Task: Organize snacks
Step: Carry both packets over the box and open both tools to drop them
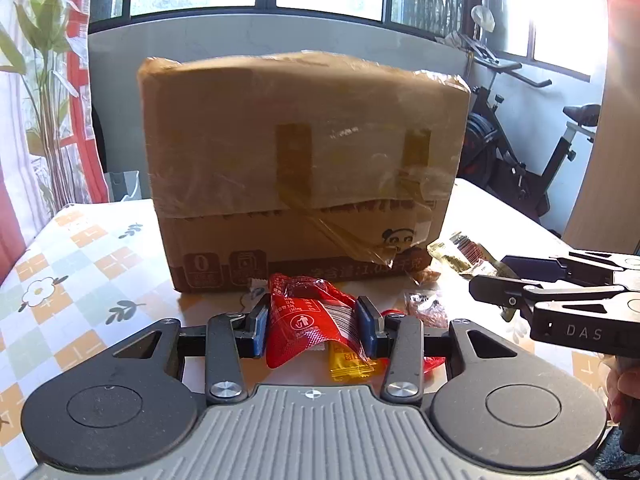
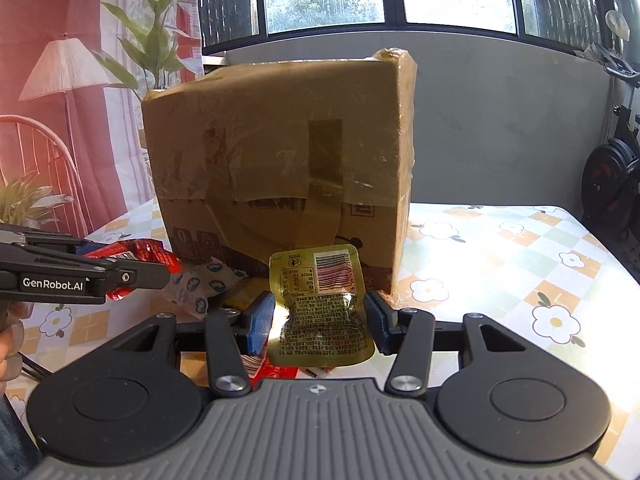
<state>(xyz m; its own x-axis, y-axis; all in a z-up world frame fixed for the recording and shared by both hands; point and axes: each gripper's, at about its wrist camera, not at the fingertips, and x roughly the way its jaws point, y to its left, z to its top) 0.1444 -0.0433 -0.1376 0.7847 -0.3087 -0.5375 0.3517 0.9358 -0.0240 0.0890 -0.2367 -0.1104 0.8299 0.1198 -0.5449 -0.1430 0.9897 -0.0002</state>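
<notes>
Red packet (image 1: 308, 320) upright, gold packet (image 2: 320, 304) upright

A red packet (image 1: 310, 326), crinkled foil with white print and a barcode, is pinched upright between the left gripper (image 1: 316, 326) pads. A gold packet (image 2: 322, 306), barcode uppermost, is clamped in the right gripper (image 2: 320, 320). More snacks lie before the taped box (image 1: 304, 168): a yellow packet (image 1: 350, 364) and a clear packet (image 1: 426, 308).

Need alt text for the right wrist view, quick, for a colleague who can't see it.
The right gripper holds a gold-green snack packet, barcode side facing the camera, before a taped cardboard box on a floral checked tablecloth. At left, the left gripper holds a red packet.
</notes>
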